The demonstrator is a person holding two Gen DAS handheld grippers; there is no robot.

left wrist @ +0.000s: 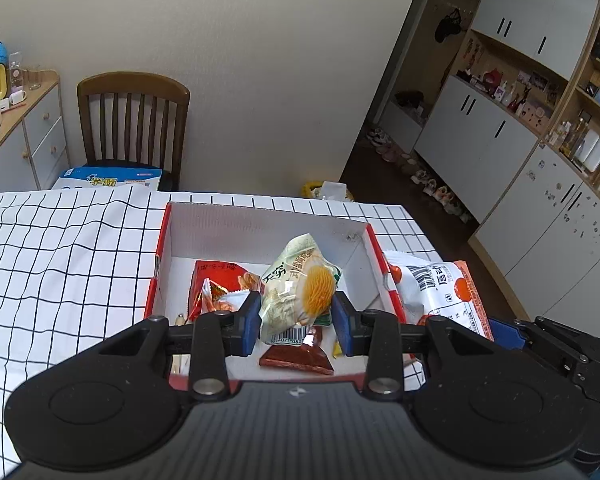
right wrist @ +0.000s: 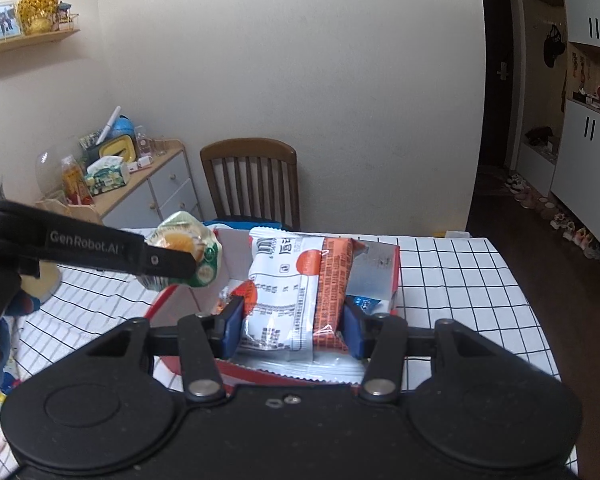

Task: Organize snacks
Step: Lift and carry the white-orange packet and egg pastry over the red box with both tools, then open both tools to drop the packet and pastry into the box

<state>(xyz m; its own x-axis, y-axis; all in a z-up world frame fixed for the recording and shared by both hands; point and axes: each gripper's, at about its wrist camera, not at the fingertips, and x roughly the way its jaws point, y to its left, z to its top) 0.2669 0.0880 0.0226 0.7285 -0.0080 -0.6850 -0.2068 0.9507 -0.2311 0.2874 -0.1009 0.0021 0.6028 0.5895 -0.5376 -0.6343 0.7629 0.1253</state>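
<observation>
A red-and-white cardboard box (left wrist: 260, 228) stands on the checked tablecloth and holds several snack packets, among them a red packet (left wrist: 220, 276) and a brown one (left wrist: 296, 360). My left gripper (left wrist: 296, 320) is shut on a green-and-white snack bag (left wrist: 296, 288) and holds it above the inside of the box; it also shows in the right wrist view (right wrist: 188, 252). My right gripper (right wrist: 292, 320) is shut on a white-and-orange snack packet (right wrist: 292, 292) held above the box's right side (right wrist: 380, 276); that packet also shows in the left wrist view (left wrist: 436, 292).
A wooden chair (left wrist: 134, 120) stands behind the table with a blue-and-white box (left wrist: 108, 178) on its seat. A drawer cabinet (left wrist: 24, 136) with clutter is at the left. Wall cupboards (left wrist: 520, 120) and shoes on the floor lie to the right. The tablecloth (left wrist: 60, 260) spreads left of the box.
</observation>
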